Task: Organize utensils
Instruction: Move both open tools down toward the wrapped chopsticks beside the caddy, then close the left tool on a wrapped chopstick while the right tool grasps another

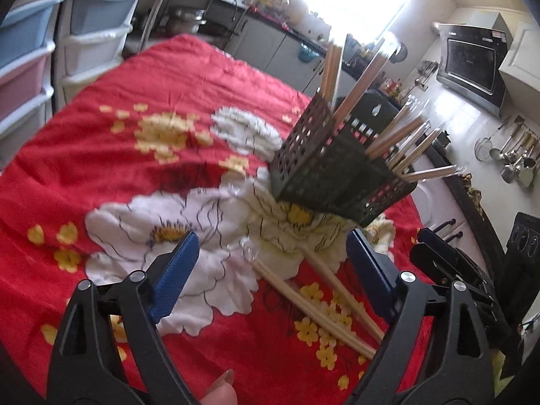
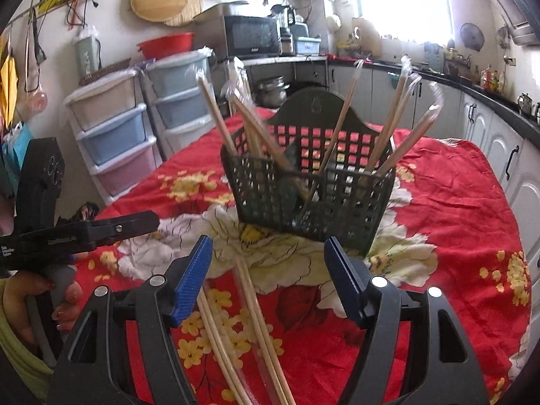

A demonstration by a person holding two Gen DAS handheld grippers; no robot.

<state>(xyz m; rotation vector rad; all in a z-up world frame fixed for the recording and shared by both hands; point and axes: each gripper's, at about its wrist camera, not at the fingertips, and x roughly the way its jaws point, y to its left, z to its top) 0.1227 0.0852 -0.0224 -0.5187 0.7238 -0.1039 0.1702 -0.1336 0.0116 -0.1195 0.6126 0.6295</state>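
We see both tools wide apart, gripping nothing: left gripper (image 1: 270, 263), right gripper (image 2: 268, 270). Wrapped chopsticks (image 2: 256, 324) lie before dark basket (image 2: 310, 185).

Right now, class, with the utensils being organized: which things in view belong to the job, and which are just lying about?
Belongs to the job:
- green basket holding wrapped chopsticks
- loose chopsticks on the red floral cloth
- left gripper and right gripper, jaws open

Just lying about:
- plastic drawers
- microwave
- hanging ladles
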